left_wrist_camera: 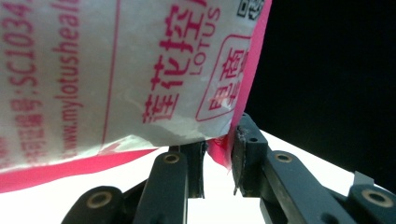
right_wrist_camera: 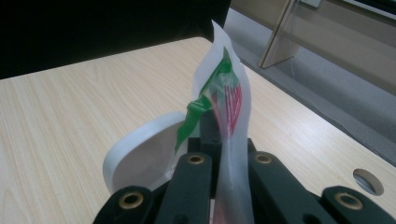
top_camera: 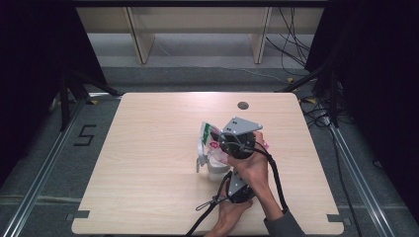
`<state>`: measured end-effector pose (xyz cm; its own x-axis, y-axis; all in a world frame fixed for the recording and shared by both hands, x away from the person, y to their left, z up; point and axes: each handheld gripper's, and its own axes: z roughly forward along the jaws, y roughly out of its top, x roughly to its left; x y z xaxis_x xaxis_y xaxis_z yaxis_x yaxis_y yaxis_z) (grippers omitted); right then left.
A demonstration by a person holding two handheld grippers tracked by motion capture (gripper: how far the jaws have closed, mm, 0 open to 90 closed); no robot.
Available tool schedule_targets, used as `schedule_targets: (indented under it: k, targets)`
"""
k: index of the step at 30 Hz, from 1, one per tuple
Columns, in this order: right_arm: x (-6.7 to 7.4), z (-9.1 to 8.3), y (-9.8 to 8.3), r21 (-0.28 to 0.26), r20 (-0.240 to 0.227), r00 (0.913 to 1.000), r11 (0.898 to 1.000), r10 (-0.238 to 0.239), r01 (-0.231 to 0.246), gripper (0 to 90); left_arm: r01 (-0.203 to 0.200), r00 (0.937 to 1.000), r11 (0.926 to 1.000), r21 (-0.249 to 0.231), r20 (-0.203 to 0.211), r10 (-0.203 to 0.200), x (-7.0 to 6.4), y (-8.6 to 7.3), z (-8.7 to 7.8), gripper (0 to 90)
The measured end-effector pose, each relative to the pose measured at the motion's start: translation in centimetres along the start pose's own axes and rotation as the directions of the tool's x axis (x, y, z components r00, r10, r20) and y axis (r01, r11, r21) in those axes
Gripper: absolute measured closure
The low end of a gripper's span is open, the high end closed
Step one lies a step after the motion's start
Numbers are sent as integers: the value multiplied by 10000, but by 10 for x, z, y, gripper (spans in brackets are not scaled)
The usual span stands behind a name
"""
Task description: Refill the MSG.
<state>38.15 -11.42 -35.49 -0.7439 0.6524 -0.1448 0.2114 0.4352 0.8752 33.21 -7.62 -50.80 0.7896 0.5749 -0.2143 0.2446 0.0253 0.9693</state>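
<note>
Glossy plastic packet (left_wrist_camera: 116, 79), matt pale wood-grain table (top_camera: 148, 148).

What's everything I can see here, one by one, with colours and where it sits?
packet: one, white plastic with pink and green print, held above the table's middle
bowl: one, white, on the table under the packet
table: one, pale wood, centre
cable hole: one, grey, table's far edge
left tongs: one, black, pinching the packet's pink edge
right tongs: one, black, clamping the packet's white edge
hands: two, near edge
</note>
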Motion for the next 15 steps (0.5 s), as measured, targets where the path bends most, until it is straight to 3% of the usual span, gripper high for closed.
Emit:
schedule_targets:
  k: [15]
  targets:
    - [-1,0,0,17,-216,9998,10000,21,-20,900,46,10000,10000,-5,-17,-46,0,-1,0,759]
